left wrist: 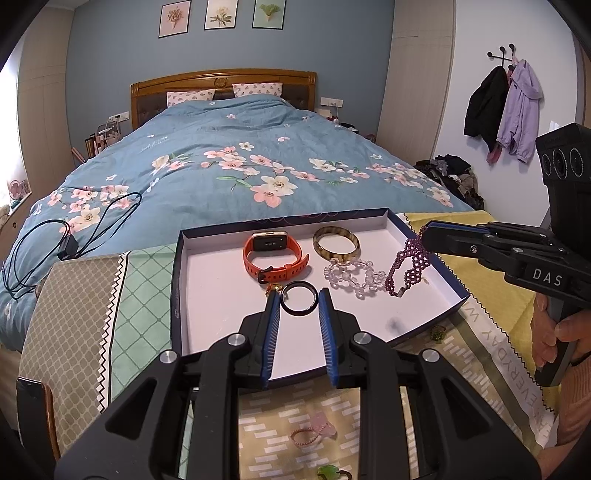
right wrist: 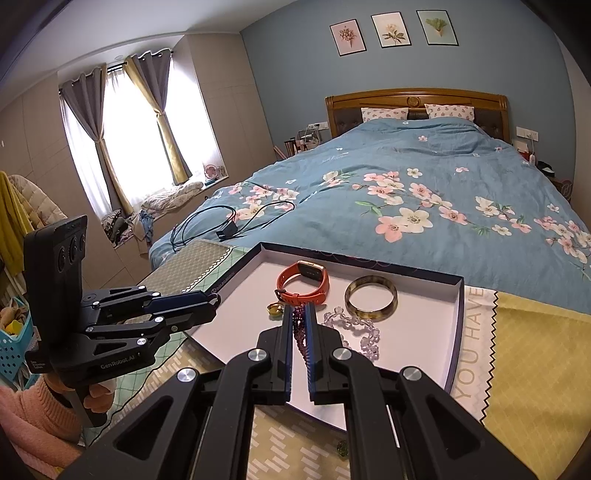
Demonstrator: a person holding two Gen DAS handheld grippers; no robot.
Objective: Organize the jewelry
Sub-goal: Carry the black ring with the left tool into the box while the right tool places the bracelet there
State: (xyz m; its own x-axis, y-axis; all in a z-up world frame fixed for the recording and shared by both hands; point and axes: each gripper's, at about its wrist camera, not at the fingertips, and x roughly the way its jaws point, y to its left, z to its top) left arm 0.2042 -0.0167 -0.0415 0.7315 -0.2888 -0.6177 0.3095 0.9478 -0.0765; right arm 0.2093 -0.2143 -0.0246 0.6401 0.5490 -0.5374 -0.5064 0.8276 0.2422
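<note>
Bedroom, blue wall (right wrist: 280,74) behind a wooden headboard (left wrist: 223,79). Three flower prints (left wrist: 221,14) hang above it. Bed (left wrist: 229,155) covered by a blue floral quilt, two pillows (right wrist: 417,112) at its head. Window (right wrist: 125,122) bright with daylight, curtains (right wrist: 79,107) tied back. Coats (left wrist: 502,107) hang on wall hooks.

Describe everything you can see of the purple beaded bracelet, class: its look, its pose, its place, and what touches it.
The purple beaded bracelet is woven from small, glossy violet beads into an open lattice band with a dark clasp at its lower end. It hangs from the right gripper, whose jaws are shut on its upper end. Its lower end rests on the white floor of the tray, near the right wall, beside the clear bead bracelet.
</note>
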